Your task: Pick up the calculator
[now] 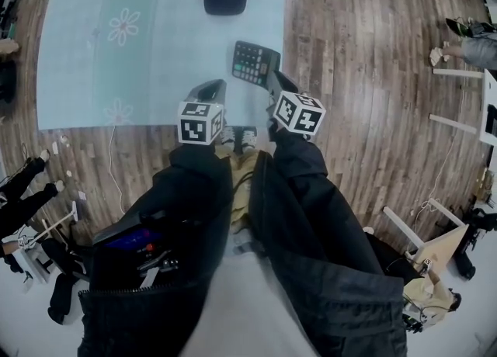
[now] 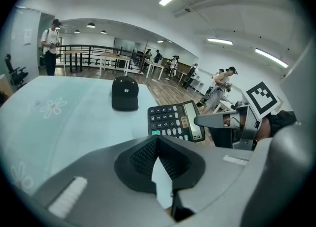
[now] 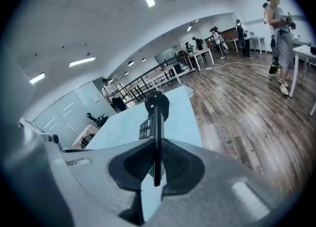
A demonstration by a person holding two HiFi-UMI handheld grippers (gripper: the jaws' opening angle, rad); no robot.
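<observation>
right claw (image 3: 156, 164): clamped on one edge of the black, flat plastic desk calculator (image 1: 255, 62), held edge-up off the pale blue flower-print mat (image 1: 93, 76) | left claw (image 2: 158, 144): pinched together, empty, alongside | risk: narrow edge grip with most of the body overhanging, so a swing could pivot or drop it

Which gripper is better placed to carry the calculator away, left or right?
Right: the right gripper clamps the calculator by its edge. The left gripper is shut on nothing, beside it.
</observation>
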